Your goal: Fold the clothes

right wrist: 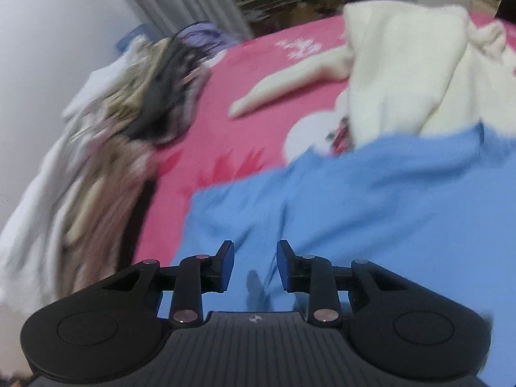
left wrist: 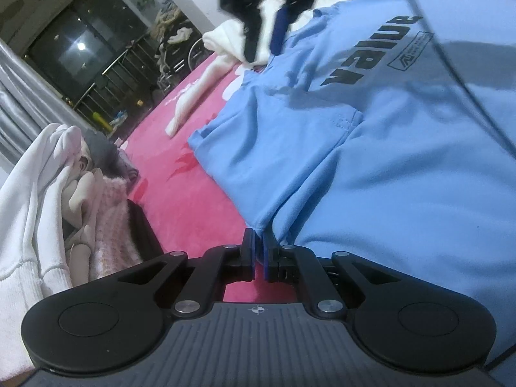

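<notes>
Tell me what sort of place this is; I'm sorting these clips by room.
Most likely a bedroom at home: a blue T-shirt lies spread on a pink patterned bedspread, loose clothes are piled along its edge, and a dark window with curtains stands behind.

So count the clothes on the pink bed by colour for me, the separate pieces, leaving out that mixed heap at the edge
Blue: 1, the light blue T-shirt, an edge pinched in the left tongs.
White: 1, the cream-white garment beyond it.
Total: 2.
The heap of clothes is too tangled to count.
</notes>
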`<state>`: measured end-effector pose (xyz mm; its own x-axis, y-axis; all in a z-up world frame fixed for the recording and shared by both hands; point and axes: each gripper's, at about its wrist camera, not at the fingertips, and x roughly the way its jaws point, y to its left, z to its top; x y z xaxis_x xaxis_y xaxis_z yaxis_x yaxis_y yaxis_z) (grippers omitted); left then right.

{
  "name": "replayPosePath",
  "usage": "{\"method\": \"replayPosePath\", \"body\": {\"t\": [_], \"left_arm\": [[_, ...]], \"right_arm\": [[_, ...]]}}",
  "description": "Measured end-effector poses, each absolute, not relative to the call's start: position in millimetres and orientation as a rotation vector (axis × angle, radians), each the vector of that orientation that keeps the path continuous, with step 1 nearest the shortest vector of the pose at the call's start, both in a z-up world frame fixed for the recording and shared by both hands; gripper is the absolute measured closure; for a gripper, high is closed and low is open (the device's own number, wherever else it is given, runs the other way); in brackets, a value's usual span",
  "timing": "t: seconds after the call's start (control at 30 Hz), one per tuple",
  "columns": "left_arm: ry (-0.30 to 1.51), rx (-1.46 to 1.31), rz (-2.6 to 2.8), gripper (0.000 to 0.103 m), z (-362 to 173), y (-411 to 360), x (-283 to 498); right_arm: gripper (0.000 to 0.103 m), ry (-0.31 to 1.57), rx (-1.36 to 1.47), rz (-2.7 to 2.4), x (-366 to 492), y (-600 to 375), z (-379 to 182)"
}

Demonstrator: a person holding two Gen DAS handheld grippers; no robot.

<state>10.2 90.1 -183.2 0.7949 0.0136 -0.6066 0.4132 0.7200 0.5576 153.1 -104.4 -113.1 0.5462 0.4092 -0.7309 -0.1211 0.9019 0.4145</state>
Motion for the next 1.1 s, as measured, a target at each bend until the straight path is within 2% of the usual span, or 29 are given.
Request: {"method": "replayPosePath", "body": {"t": [0.13, 0.37, 0.43, 0.6, 1.0, 1.03, 1.1], "left_arm": [[0.62, 0.745, -0.245, 0.1, -185, 91, 8], [0.619, 0.732, -0.245, 0.1, -186, 92, 5], [0.617, 0.734, -0.244, 0.1, -187, 92, 5], [0.611, 0.741, -0.249, 0.1, -188, 93, 5], [0.603, 0.739, -0.246, 0.101, -191, 92, 4], [0.602, 0.74, -0.246, 0.101, -191, 92, 3], [0.6, 0.742, -0.246, 0.101, -191, 92, 3]], "right_arm": [[0.069, 0.901, 0.266, 0.417, 187, -84, -115], [0.067, 0.949, 0.014, 0.624, 214, -27, -145], [0.074, 0.973, -0.045, 0.628, 220, -20, -160], [0.086, 0.957, 0.042, 0.629, 230, -28, -163], [0.082, 0.985, 0.102, 0.687, 239, -13, -165], [0.084, 0.99, 0.083, 0.696, 239, -10, -167], [0.1, 0.976, 0.096, 0.717, 239, -12, -163]]}}
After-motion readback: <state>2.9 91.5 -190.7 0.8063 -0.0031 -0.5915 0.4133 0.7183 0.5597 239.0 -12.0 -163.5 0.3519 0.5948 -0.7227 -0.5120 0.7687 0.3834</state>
